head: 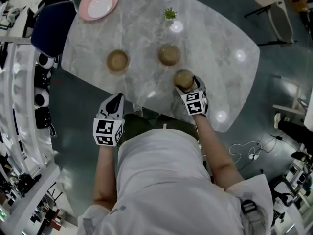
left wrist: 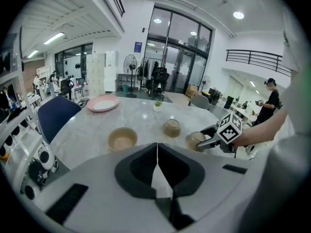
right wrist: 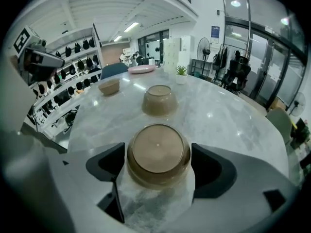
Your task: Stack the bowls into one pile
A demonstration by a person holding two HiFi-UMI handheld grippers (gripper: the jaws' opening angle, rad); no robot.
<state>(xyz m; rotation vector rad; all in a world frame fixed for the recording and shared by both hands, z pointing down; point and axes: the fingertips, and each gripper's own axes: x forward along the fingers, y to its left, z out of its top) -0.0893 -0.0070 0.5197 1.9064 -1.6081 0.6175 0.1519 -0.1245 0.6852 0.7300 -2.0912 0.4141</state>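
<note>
The right gripper (head: 188, 86) is holding its fingers (right wrist: 109, 167) wide apart, with an upside-down bowl (right wrist: 158, 152) sitting between them on the table (head: 215, 58). A second bowl (right wrist: 159, 101) is standing just beyond those fingertips, and a third bowl (right wrist: 109, 86) farther beyond, to their left. The left gripper (left wrist: 157, 152) is holding its fingers closed together on nothing.

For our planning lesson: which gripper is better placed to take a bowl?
Right: the right gripper stands open around the nearest round brown bowl; the left gripper is shut, touching no bowl.
</note>
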